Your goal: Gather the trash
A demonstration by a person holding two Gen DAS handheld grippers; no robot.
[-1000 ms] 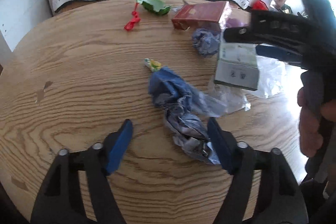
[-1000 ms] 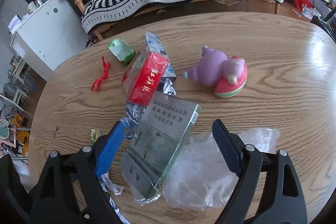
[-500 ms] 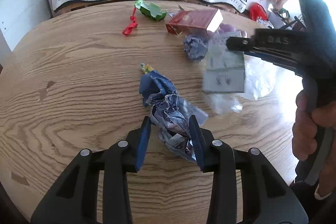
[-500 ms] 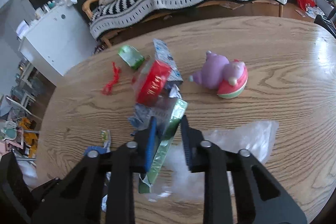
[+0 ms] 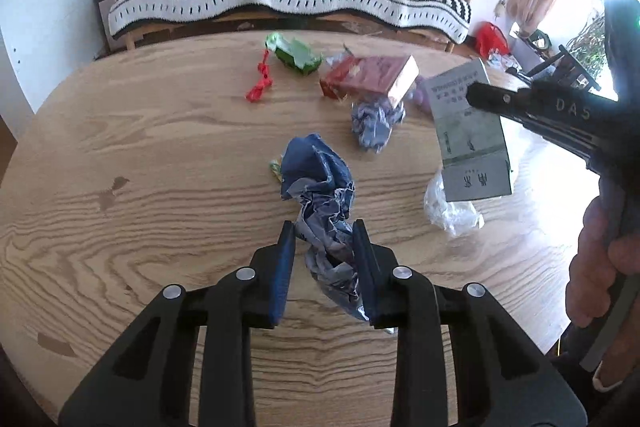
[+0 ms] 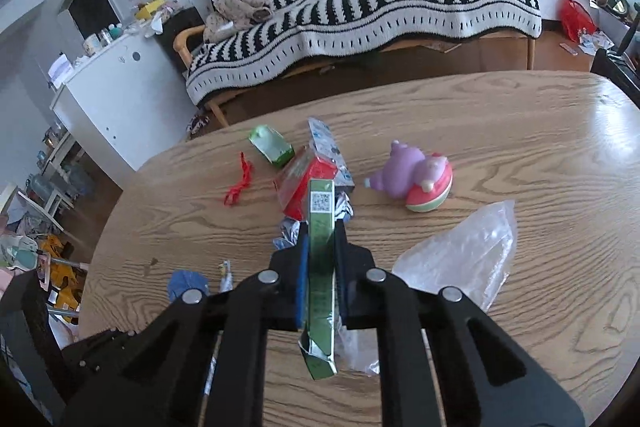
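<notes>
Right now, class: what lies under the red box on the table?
A silver-blue packet sticks out from under the red box, with crumpled foil wrapper at its near end. The green carton in the right claw hides the rest.

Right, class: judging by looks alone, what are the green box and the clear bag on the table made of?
Green box: thin printed card, slightly glossy; its bottom flap is torn and bent. Clear bag: thin plastic film, see-through, crinkled, with bright glints.

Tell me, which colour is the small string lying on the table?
Red string; the left wrist view shows it best.
</notes>
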